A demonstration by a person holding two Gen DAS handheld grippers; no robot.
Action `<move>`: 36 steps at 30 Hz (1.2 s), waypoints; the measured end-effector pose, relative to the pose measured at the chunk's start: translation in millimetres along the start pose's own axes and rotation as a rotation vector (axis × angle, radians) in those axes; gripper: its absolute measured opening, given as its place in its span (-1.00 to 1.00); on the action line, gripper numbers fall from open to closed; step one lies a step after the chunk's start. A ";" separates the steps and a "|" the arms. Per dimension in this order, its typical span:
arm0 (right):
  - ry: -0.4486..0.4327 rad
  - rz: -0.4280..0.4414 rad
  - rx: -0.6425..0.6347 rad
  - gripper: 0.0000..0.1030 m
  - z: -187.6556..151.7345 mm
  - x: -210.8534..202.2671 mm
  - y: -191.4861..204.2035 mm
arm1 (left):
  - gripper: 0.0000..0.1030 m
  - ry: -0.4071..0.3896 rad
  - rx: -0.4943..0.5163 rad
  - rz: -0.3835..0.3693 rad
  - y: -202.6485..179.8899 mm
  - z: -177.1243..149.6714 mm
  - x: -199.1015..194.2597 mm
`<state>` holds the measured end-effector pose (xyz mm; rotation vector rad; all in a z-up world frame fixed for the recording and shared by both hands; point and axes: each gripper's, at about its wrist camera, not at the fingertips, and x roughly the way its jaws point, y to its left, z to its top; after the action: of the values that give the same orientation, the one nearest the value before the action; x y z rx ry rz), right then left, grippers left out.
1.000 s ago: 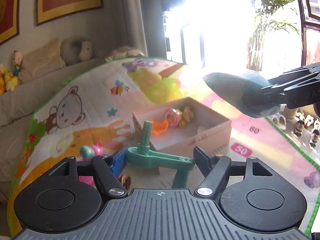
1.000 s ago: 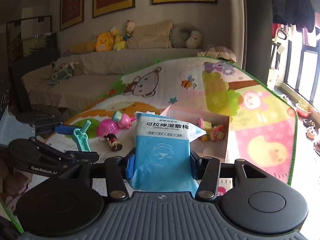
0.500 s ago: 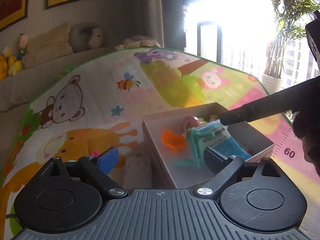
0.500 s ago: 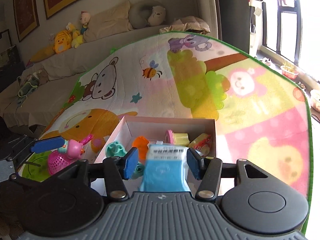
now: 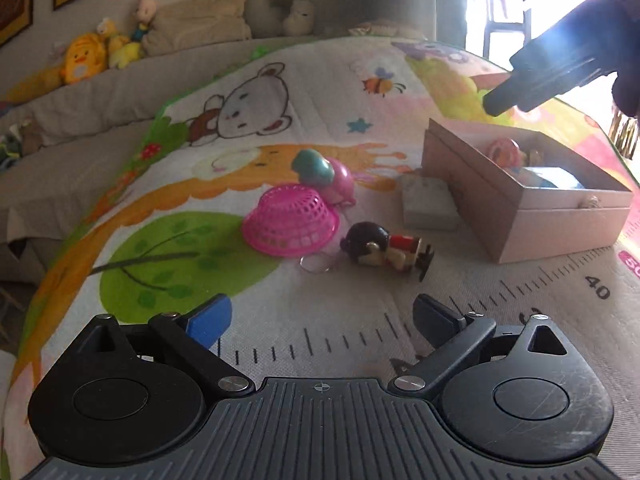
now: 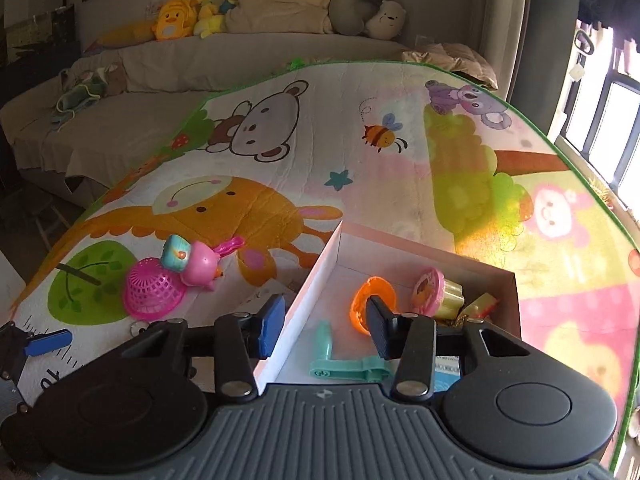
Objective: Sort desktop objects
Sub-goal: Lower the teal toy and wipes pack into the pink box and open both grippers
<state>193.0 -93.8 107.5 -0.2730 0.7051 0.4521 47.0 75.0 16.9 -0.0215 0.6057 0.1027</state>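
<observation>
Both grippers are spread and empty: my left gripper (image 5: 320, 320) hovers over the mat (image 5: 360, 344), my right gripper (image 6: 322, 326) over the box (image 6: 308, 276). Next I'd close on the doll (image 5: 386, 250), lying between basket (image 5: 290, 220) and box.

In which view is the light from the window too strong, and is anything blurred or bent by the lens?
Left wrist view: the window at top right is blown out to white, and the right gripper before it is a blurred dark shape with glare on it; the box stays readable. Right wrist view: even light, sharp toys; the fisheye curves the play mat edge into an arc.
</observation>
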 end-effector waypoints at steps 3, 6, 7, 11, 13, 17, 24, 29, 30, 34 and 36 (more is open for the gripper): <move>0.095 0.056 0.050 -0.33 29.3 35.0 14.4 | 0.97 -0.001 -0.016 -0.028 1.6 -2.0 1.0; 0.183 0.025 0.065 -0.46 46.7 81.8 32.8 | 0.98 -0.013 -0.047 -0.034 2.0 -1.2 0.2; 0.200 -0.011 0.051 -0.50 48.9 97.4 39.1 | 0.98 -0.018 -0.052 -0.035 2.3 -1.5 -0.7; 0.245 -0.169 -0.069 -0.53 45.1 147.3 60.4 | 0.98 -0.035 -0.046 -0.037 1.3 -2.6 -4.4; 0.278 -0.194 -0.099 -0.53 40.1 159.4 63.2 | 0.99 -0.033 -0.048 -0.040 2.0 -2.2 -4.6; 0.304 -0.131 -0.130 -0.53 27.2 145.4 67.6 | 0.99 -0.017 -0.111 -0.036 14.7 -1.1 -2.1; 0.325 0.115 -0.164 -0.53 -24.7 65.3 83.2 | 0.99 0.012 -0.195 -0.033 29.1 -1.6 2.7; 0.219 0.194 -0.245 -0.22 -79.0 -6.7 82.3 | 0.99 0.027 -0.209 -0.026 30.0 -1.8 4.9; 0.192 0.174 -0.274 -0.12 -88.4 -15.5 82.8 | 0.99 0.031 -0.204 -0.023 28.8 -1.4 5.3; 0.120 0.111 -0.275 0.11 -113.0 -33.0 72.2 | 0.99 0.038 -0.159 -0.005 21.1 0.2 7.5; 0.121 0.187 -0.162 0.36 -113.6 -31.7 60.8 | 0.99 0.041 -0.144 0.007 18.0 0.6 8.1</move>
<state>78.7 -94.8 40.3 -0.3908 0.8177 0.6764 52.1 93.6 13.0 -0.1617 0.6383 0.1526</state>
